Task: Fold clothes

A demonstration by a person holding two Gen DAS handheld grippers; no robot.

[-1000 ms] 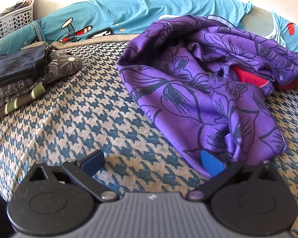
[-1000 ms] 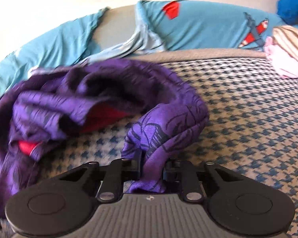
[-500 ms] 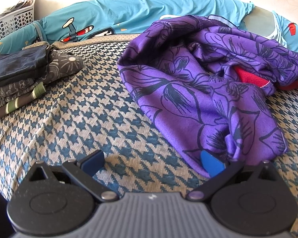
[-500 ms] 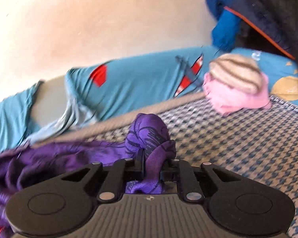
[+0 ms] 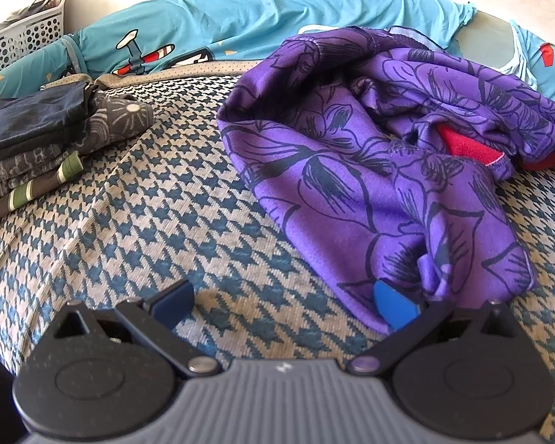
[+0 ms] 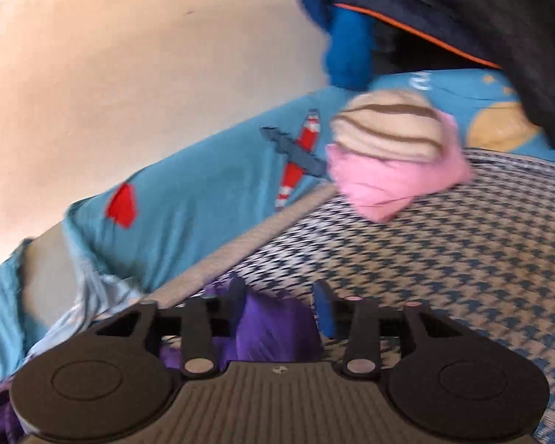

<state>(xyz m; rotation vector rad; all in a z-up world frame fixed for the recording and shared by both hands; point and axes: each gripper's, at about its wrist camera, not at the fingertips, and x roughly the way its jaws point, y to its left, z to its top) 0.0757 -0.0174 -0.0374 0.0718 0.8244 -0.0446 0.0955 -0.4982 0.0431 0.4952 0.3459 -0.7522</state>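
The purple floral garment (image 5: pixel 370 170) lies crumpled right of centre on the houndstooth cover (image 5: pixel 166 222), not yet folded, while a folded stack (image 5: pixel 37 140) sits done at far left. Your left gripper (image 5: pixel 288 301) stands wide and empty, its right pad at the near hem; your right gripper (image 6: pixel 281 298) is opening, a purple fold loose between its jaws. You have open cover at near left to spread it, short of the stack and the near edge.

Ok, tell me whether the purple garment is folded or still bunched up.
Bunched up. The purple garment lies crumpled in loose rumples on the bed, red lining showing, unlike the folded stack beside it.
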